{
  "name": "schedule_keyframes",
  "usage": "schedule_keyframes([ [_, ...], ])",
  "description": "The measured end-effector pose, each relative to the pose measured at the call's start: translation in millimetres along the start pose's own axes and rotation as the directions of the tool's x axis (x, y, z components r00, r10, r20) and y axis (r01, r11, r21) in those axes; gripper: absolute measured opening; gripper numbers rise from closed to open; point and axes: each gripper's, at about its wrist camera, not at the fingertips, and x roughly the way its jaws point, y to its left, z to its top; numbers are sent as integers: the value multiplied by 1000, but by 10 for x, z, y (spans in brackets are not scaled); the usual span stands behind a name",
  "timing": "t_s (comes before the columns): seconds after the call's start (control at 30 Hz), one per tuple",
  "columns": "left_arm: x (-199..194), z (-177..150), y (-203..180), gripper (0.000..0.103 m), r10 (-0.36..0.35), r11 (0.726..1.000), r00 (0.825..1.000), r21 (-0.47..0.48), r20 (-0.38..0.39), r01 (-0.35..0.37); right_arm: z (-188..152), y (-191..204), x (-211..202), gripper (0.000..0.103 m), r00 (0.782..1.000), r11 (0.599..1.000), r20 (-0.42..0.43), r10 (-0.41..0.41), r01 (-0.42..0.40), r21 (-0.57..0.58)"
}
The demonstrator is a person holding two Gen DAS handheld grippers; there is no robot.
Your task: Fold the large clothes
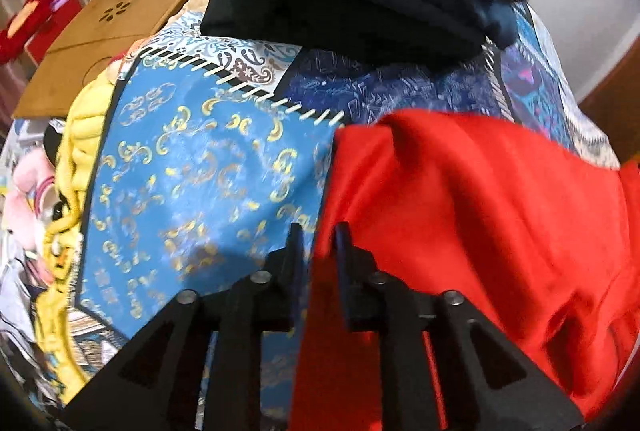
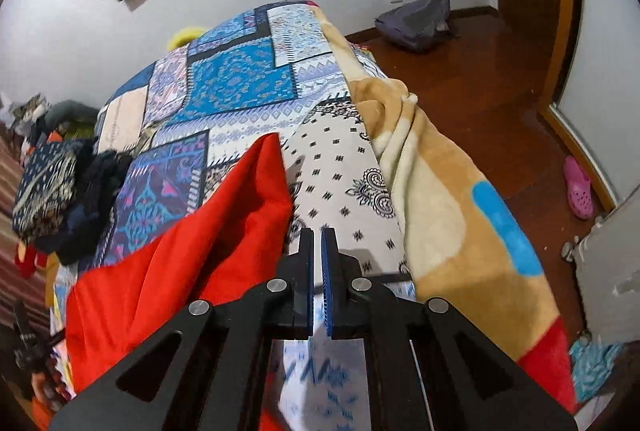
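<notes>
The red garment [image 1: 460, 223] lies spread on the bed's patchwork cover [image 1: 208, 167]. The left gripper [image 1: 318, 231] points steeply down at the garment's left edge, which runs up from between its fingertips; its jaws stand a little apart and the red cloth shows in the gap, though whether the pads press on it cannot be told. To its left the blue cover lies bare; ahead, past the garment's far edge, sits a stack of dark folded clothes [image 1: 352, 3]. The right gripper [image 2: 317, 235] has its jaws drawn together with only a sliver between the pads and nothing in them, over bare white patterned cover, the garment's [image 2: 192, 231] right edge just to its left. A tan blanket [image 2: 448, 199] is bunched along the bed's edge to its right.
</notes>
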Motion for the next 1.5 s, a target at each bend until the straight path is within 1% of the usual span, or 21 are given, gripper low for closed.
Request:
schedule_keyframes([
  [0.03,-41,-11,11,30,5,1000,1000,7,4,-5,-9,32,-36,4,1000,1000,-3,6,-6,-15],
  [0.1,-152,-16,45,47,3,1000,1000,8,21,-3,-10,88,-68,5,1000,999,-15,18,-19,-30],
  [0.13,-202,-17,69,50,-4,1000,999,4,32,3,0,131,-87,7,999,999,-24,30,-31,-36],
  [0.2,-338,16,141,65,-22,999,998,-22,65,23,10,187,-84,21,998,998,-40,58,-59,-38],
  [0.27,-435,53,199,69,-51,997,994,-56,100,57,-3,236,-71,57,996,996,-47,82,-83,-28],
  [0.33,-446,94,239,71,-91,992,990,-82,106,100,-22,284,-53,61,995,995,-32,94,-95,-22],
  [0.4,-355,123,277,71,-135,984,987,-106,81,143,-46,323,12,61,992,994,-55,111,-112,-20],
  [0.5,-78,105,303,71,-200,967,980,-159,5,198,-116,302,189,61,982,990,-121,142,-139,30],
  [0.6,224,-4,324,71,-300,931,951,-242,-75,275,-225,257,339,61,975,989,-174,140,-129,72],
  [0.63,296,-37,331,71,-345,910,936,-272,-76,313,-260,259,361,61,976,990,-171,138,-129,65],
  [0.67,308,-46,324,71,-364,899,929,-283,-59,334,-271,278,355,62,977,991,-169,133,-126,50],
  [0.8,347,-23,201,71,-436,874,898,-262,-55,409,-266,367,378,64,972,991,-191,134,-137,-1],
  [0.83,347,-13,164,71,-441,875,896,-251,-56,415,-258,369,393,59,971,990,-192,140,-143,1],
  [0.87,347,-1,131,67,-438,879,898,-237,-54,414,-253,376,411,48,970,988,-191,153,-154,7],
  [0.93,319,20,69,54,-434,884,900,-215,-46,415,-245,381,443,35,968,987,-193,163,-161,29],
  [0.97,293,26,58,42,-432,885,901,-213,-38,415,-242,380,449,26,965,984,-192,179,-175,38],
  [1.0,266,37,50,24,-428,887,903,-208,-31,413,-236,391,455,26,959,978,-195,207,-201,51],
  [1.03,220,53,41,19,-427,888,904,-201,-25,414,-228,408,441,23,960,978,-190,207,-202,47],
  [1.17,-32,187,12,16,-388,909,922,-158,15,385,-162,545,320,16,967,977,-146,208,-211,-8],
  [1.37,-537,536,-131,14,-379,918,918,-75,115,388,77,826,125,15,970,968,-63,235,-240,-77],
  [1.5,-759,796,-257,13,-339,937,925,-23,173,348,245,965,50,15,966,961,-2,260,-259,-92],
])
